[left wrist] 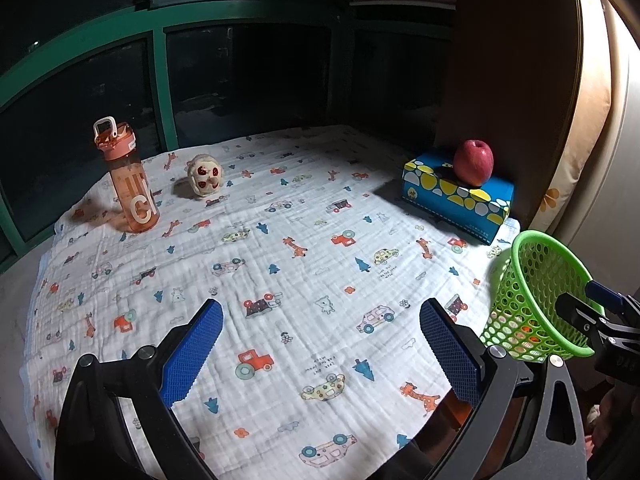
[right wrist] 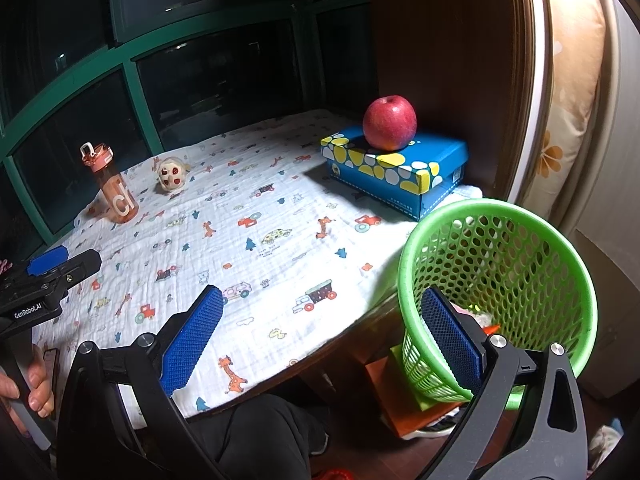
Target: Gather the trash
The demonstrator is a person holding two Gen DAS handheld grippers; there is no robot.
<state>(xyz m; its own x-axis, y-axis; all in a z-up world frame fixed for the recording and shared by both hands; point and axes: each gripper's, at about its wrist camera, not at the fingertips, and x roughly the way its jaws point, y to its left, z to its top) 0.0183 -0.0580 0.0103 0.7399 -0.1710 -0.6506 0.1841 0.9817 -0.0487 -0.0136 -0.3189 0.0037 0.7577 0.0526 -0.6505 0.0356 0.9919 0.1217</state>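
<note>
A green mesh basket (right wrist: 500, 296) stands off the table's right edge, tilted, with bits of trash at its bottom; it also shows in the left wrist view (left wrist: 536, 296). My right gripper (right wrist: 320, 344) is open and empty, its right finger against the basket's near rim. My left gripper (left wrist: 320, 352) is open and empty, low over the patterned cloth (left wrist: 280, 264). The right gripper (left wrist: 592, 304) shows beside the basket in the left wrist view. The left gripper (right wrist: 60, 264) shows at the left in the right wrist view.
A pink water bottle (left wrist: 128, 180) and a small beige plush toy (left wrist: 205, 176) stand at the far left of the cloth. A blue box (left wrist: 456, 196) with a red apple (left wrist: 474, 162) on top sits at the far right. Dark windows lie behind.
</note>
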